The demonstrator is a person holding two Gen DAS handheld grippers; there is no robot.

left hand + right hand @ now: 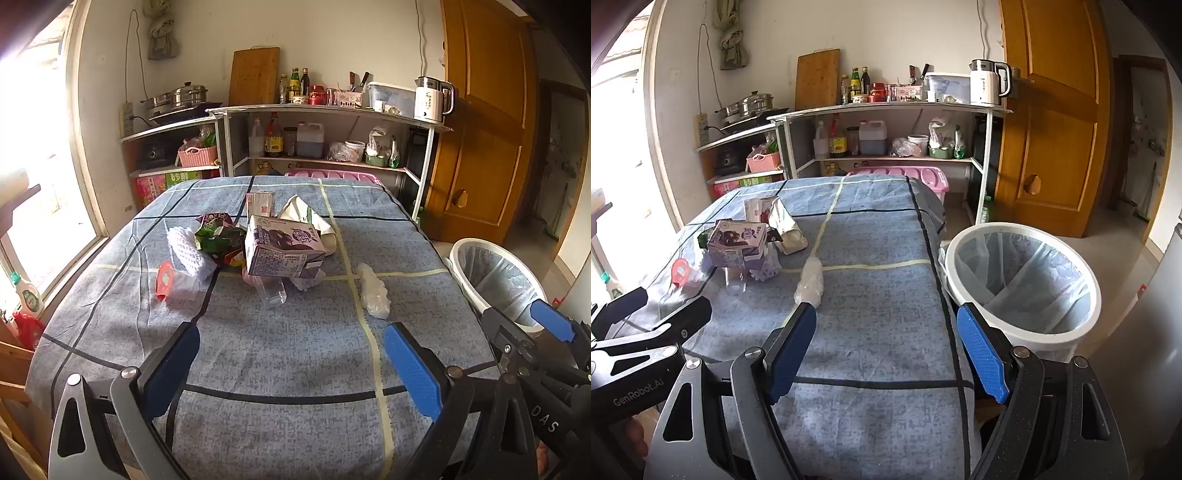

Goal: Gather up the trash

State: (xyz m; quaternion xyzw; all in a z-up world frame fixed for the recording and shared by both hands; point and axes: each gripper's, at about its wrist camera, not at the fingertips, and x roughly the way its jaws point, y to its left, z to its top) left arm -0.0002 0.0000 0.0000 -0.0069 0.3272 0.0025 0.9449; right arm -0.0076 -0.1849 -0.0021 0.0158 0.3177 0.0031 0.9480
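A pile of trash lies mid-table on the blue checked cloth point(280, 354): a purple milk carton point(284, 247) point(738, 240), a green snack wrapper point(218, 236), a clear plastic cup point(273, 293), a red-lidded packet point(166, 282) and a beige paper bag point(310, 221). A crumpled white plastic wad point(373, 291) point(810, 282) lies apart, to the right of the pile. Well short of the pile, my left gripper point(291, 332) point(661, 302) hovers open and empty. My right gripper point(886, 314) point(517, 314) is open and empty too, over the table's right edge beside the lined white bin point(1027, 334) point(458, 258).
Metal shelves point(332, 110) with bottles, pots and a kettle point(430, 98) stand behind the table. A pink crate point(905, 173) sits on the floor behind it. A wooden door point(487, 110) is at the right, a bright window at the left with a detergent bottle point(29, 295) below.
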